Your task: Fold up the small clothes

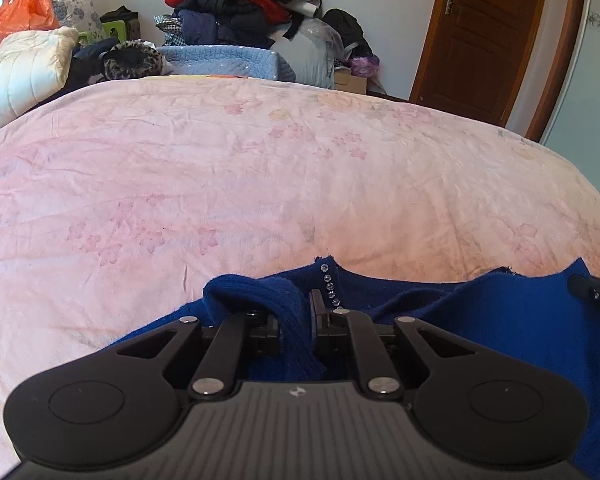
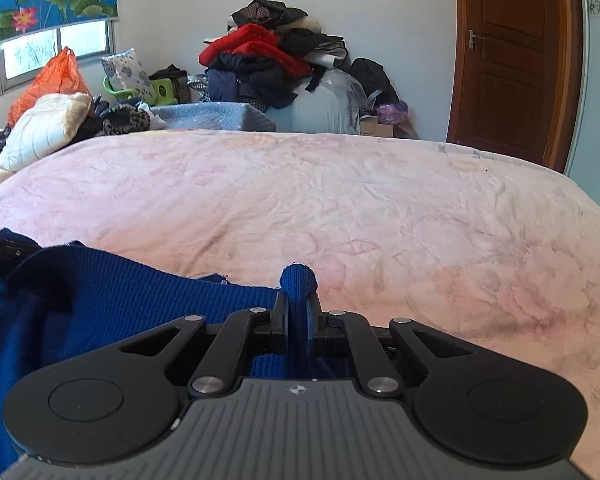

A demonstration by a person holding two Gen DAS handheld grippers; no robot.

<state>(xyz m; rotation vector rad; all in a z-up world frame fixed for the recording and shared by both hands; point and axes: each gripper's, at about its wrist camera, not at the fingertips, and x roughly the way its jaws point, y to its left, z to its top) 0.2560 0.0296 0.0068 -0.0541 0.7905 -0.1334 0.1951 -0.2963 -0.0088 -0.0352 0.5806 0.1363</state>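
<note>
A dark blue knit garment (image 1: pixel 480 312) with a row of small rhinestones lies at the near edge of the pink floral bed sheet (image 1: pixel 260 168). My left gripper (image 1: pixel 296 320) is shut on a bunched fold of the blue garment. My right gripper (image 2: pixel 298 312) is shut on another fold of the same garment (image 2: pixel 100 292), which stretches away to its left. The tip of the right gripper shows at the right edge of the left wrist view (image 1: pixel 596 292). The tip of the left gripper shows at the left edge of the right wrist view (image 2: pixel 0 250).
Beyond the bed a heap of red and dark clothes (image 1: pixel 236 4) sits on a pale blue quilt (image 1: pixel 220 60). A white padded jacket (image 1: pixel 20 72) and an orange plastic bag (image 1: pixel 16 16) lie at the far left. A brown wooden door (image 1: pixel 484 36) stands at the right.
</note>
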